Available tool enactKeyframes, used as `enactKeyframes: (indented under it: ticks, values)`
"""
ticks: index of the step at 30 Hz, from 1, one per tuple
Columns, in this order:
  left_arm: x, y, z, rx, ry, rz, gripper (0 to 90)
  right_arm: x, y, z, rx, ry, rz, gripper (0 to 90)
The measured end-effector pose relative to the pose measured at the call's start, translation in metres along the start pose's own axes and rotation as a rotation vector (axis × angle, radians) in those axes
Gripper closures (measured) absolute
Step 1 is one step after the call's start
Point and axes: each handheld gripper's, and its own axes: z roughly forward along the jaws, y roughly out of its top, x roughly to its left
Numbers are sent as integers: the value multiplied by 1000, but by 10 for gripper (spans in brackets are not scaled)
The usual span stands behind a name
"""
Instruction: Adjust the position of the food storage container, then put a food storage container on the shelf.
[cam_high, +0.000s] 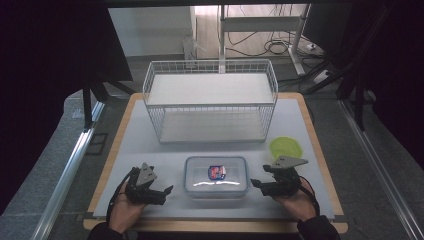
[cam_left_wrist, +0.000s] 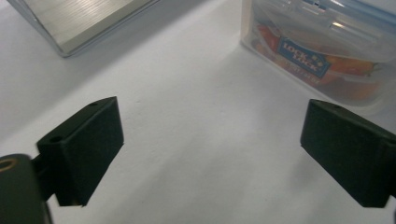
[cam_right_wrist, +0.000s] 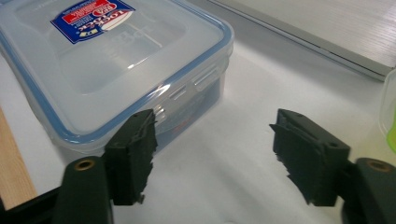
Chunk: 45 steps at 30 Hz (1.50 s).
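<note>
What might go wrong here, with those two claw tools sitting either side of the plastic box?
1. The left gripper and right gripper stand open beside the lidded box, neither touching it; an uneven squeeze could skew it or let it slip.
2. The green lid lies close to the right hand and could get knocked.

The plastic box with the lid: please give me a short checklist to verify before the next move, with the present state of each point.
1. Plastic box lies flat on the table, between the two grippers: ok.
2. Lid sits on the box, its rim even all round: ok; whether the side clips are locked: cannot tell.
3. Left gripper open, nothing between its jaws: ok.
4. Right gripper open and not touching the box: ok.
5. Wire basket stands behind the box, apart from it: ok.
6. Green lid lies close behind the right gripper; it may be in the way: not ok.
</note>
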Motion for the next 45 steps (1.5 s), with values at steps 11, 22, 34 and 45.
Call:
enactKeyframes:
  ticks: [11, 22, 34, 45]
  values:
    - [1, 3, -2, -2, -46, -55, 53, 3, 2, -2, -14, 3, 0, 153]
    - [-4, 14, -6, -7, -84, -37, 23, 3, 6, -6, -30, 12, 28, 75]
    - [1, 27, -4, -47, -254, -134, 41, 9, 13, -1, 9, 43, 42, 24]
    - [5, 42, 19, -2, -357, -169, 13, 13, 24, 15, 72, 84, 88, 10]
